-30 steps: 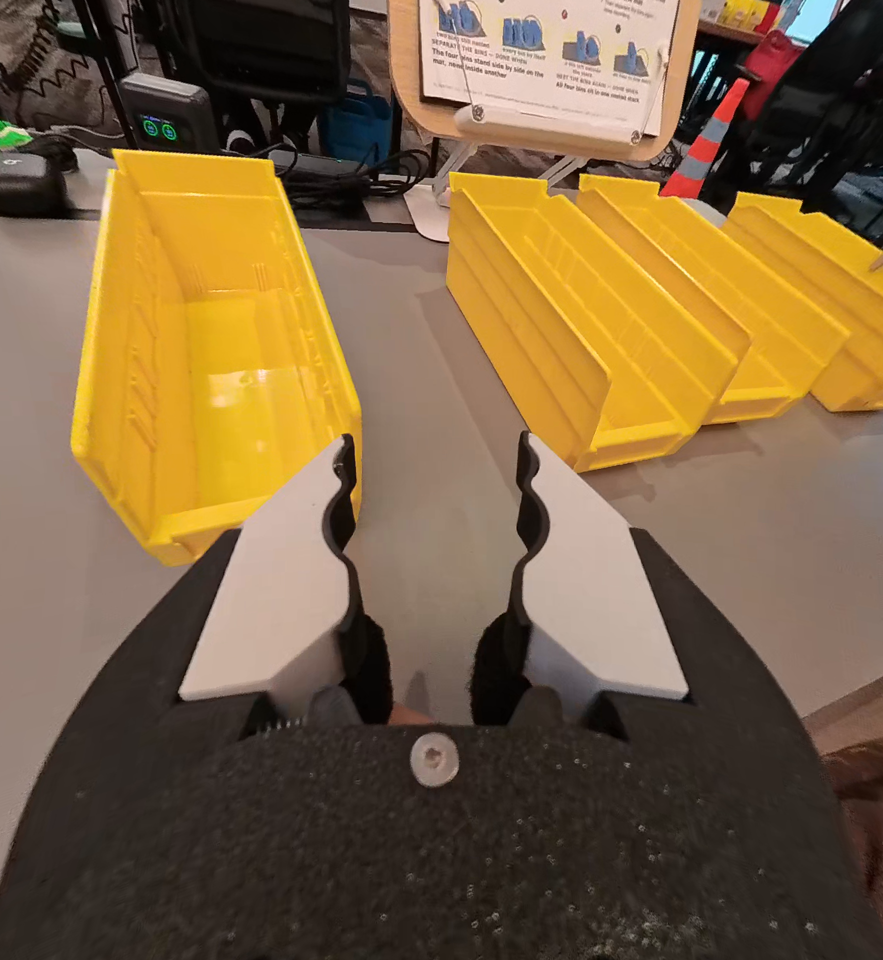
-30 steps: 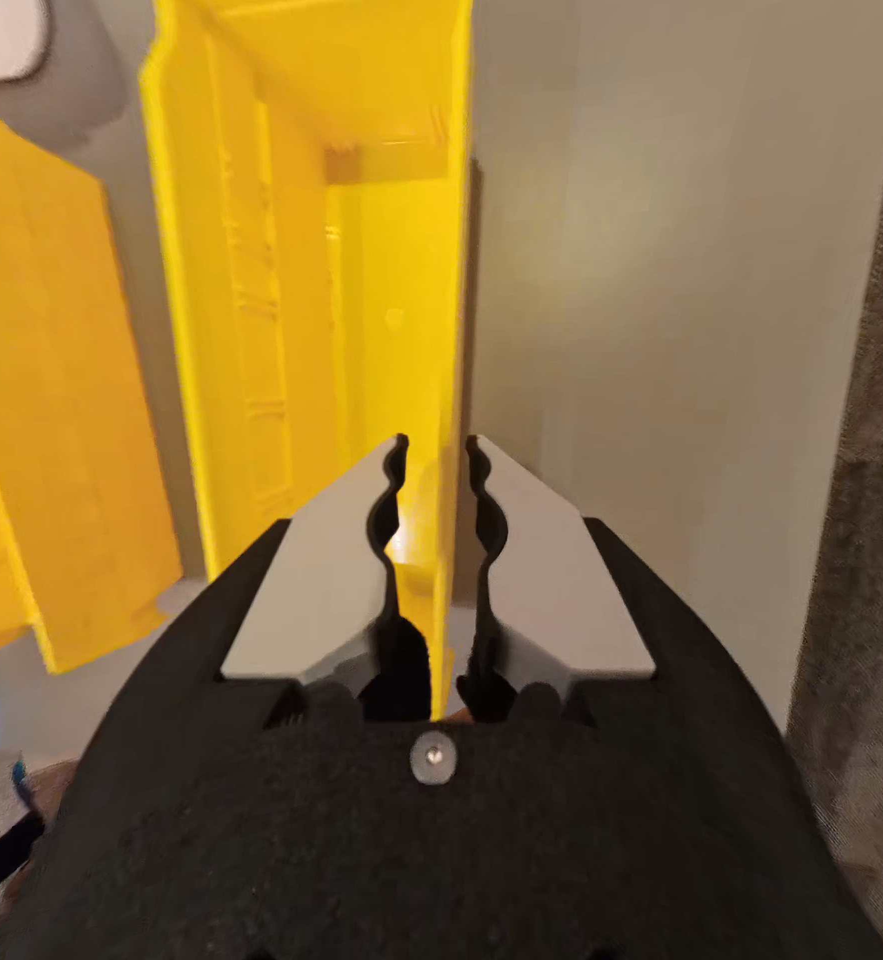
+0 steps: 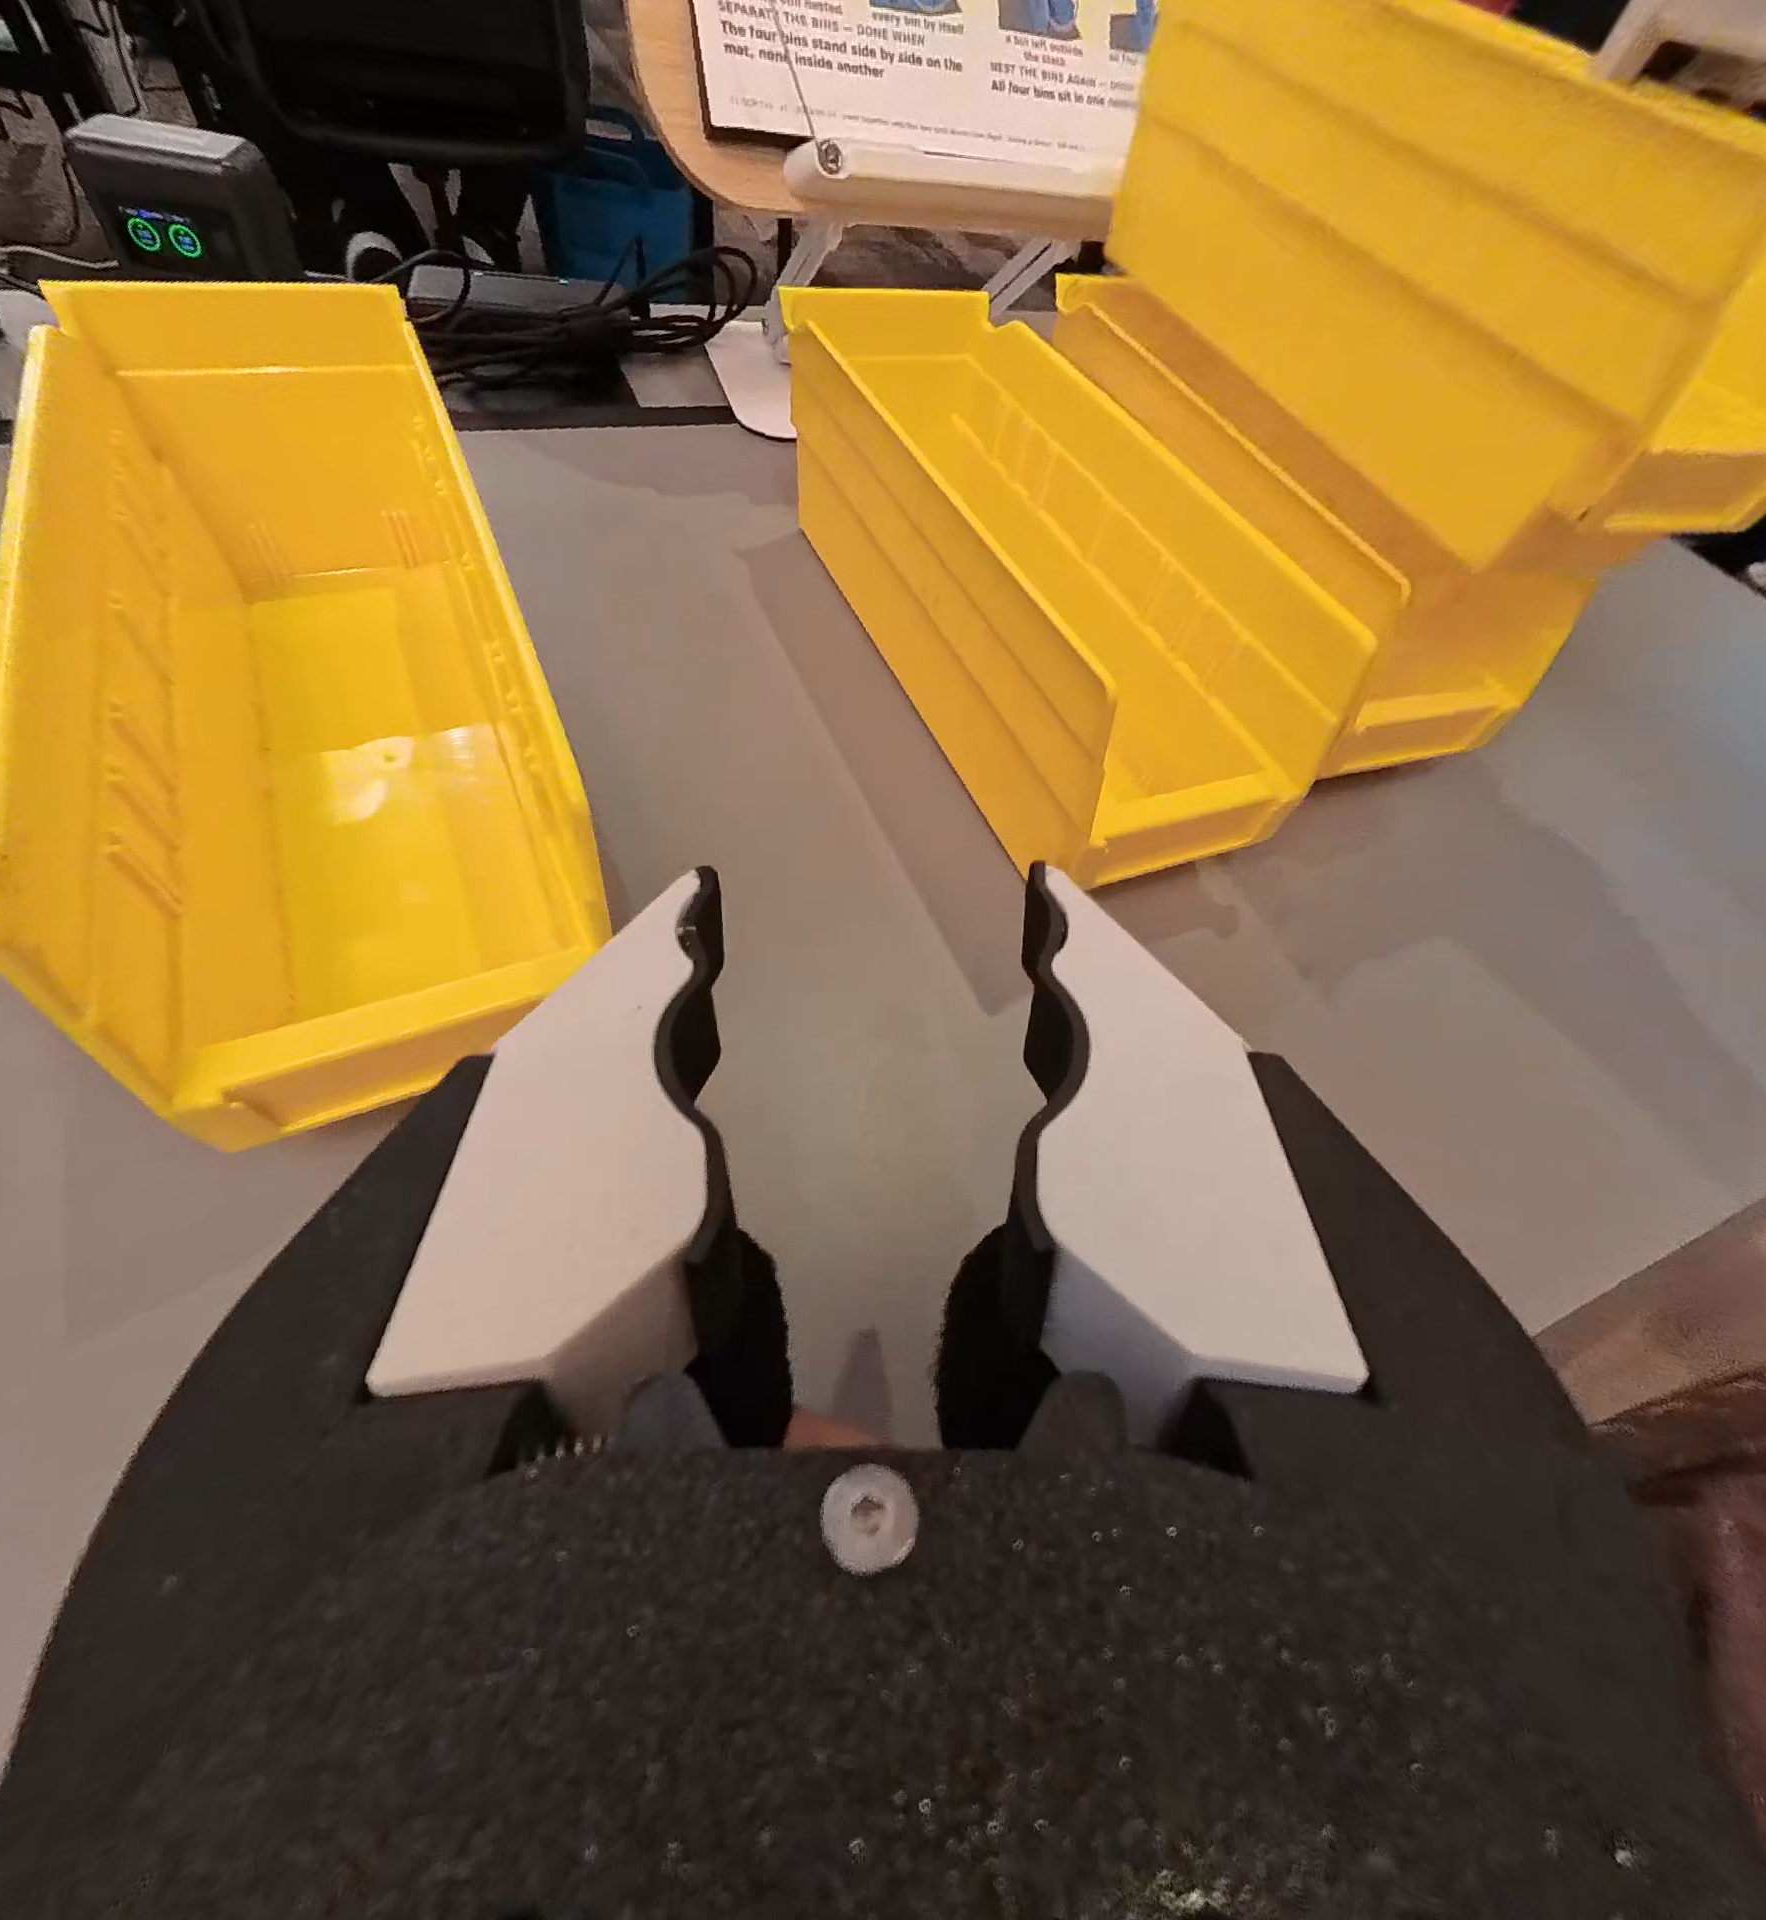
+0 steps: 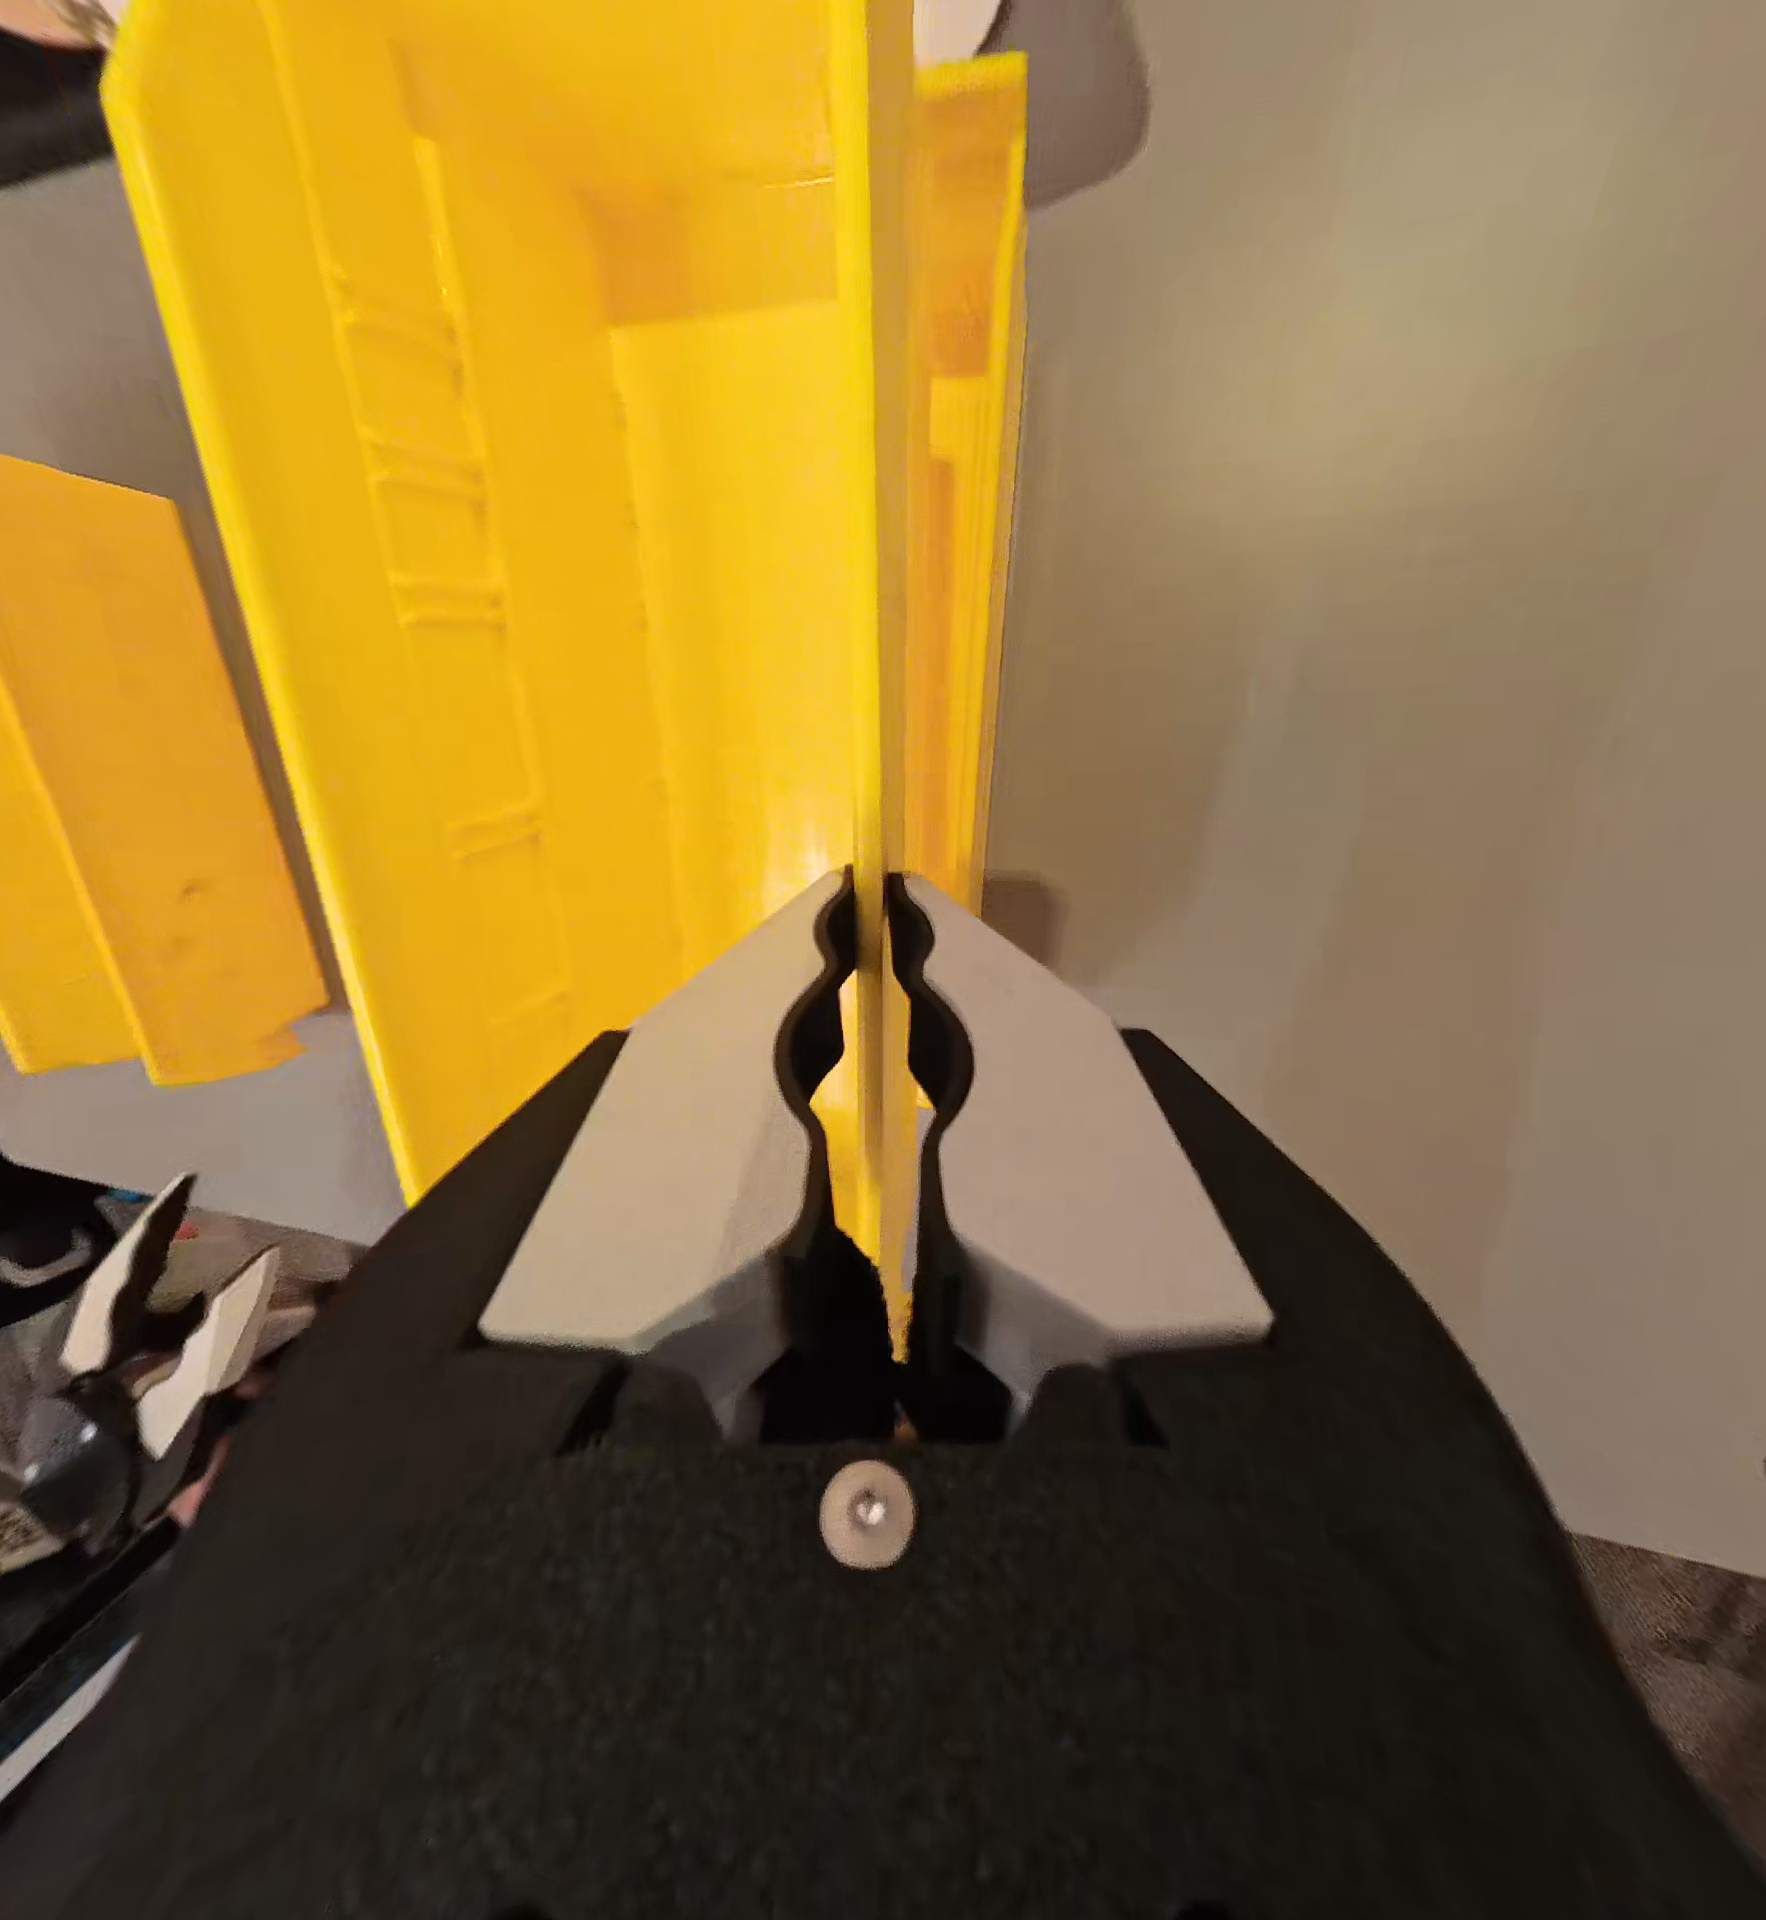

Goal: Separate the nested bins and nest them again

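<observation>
Yellow bins fill both views: four of them, all on or over a grey surface [image 3: 806, 665]. In the left wrist view one bin [image 3: 266, 675] sits alone at the left, open side up, well apart from the others. To the right a second bin [image 3: 1055, 613] stands on the surface with a third bin [image 3: 1450, 665] just beside it on its far right side. A fourth bin [image 3: 1430, 270] is lifted and tilted above that third one, its long outer wall facing the camera; whether the two touch is not clear.

The left gripper [image 3: 868, 914] hovers low over bare surface between the lone bin and the second bin, its fingers spread wide with nothing between them.

In the right wrist view the right gripper [image 4: 868, 883] is clamped on the thin side wall of the lifted bin [image 4: 567, 520], the wall running edge-on between its fingers. Under it shows the wall of another bin [image 4: 972, 499], and a further bin [image 4: 100, 769] lies to the left. The left gripper [image 4: 172, 1288] shows small at the lower left, fingers apart.
</observation>
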Demonstrator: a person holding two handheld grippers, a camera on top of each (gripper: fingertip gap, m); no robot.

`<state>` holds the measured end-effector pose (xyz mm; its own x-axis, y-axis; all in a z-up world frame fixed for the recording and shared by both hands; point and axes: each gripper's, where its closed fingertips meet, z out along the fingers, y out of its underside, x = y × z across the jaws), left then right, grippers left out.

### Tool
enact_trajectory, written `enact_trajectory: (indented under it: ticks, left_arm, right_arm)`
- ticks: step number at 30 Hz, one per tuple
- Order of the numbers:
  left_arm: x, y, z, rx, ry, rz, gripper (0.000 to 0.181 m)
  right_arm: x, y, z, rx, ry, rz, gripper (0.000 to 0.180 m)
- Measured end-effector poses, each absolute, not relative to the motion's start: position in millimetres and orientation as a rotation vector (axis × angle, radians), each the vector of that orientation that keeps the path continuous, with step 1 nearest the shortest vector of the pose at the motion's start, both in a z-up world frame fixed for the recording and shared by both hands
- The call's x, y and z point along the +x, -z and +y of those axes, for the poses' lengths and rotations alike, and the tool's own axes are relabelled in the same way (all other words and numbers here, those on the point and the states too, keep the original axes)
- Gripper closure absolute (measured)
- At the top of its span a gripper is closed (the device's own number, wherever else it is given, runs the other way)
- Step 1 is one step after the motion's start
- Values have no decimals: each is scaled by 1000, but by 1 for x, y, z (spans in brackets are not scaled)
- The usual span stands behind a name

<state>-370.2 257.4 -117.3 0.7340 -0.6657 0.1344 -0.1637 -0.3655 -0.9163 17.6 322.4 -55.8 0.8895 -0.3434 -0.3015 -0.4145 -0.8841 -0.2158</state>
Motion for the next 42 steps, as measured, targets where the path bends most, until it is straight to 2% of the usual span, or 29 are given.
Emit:
enact_trajectory:
  ticks: [16, 20, 23, 28, 33, 39, 42]
  left_arm:
    - [-382, 119, 257, -1922, 607, 602, 125]
    - [-380, 120, 258, -1919, 597, 614, 125]
    - [-380, 120, 258, -1924, 602, 614, 124]
    - [-385, 120, 260, -1922, 596, 603, 124]
    - [-391, 119, 263, -1928, 598, 575, 124]
    - [-409, 112, 275, -1903, 502, 532, 121]
    - [-415, 90, 282, -1835, 531, 536, 119]
  right_arm:
    - [21, 112, 341, -2881, -65, 460, 175]
    - [26, 122, 341, -2906, 43, 383, 165]
    - [22, 115, 343, -2891, 40, 324, 150]
    - [-1, 72, 343, -2646, -110, 168, 146]
    - [-56, 51, 270, -2317, -258, -19, 141]
    - [-102, 111, 168, -2127, -432, 37, 141]
    - [-108, 139, 140, -2096, -452, 80, 141]
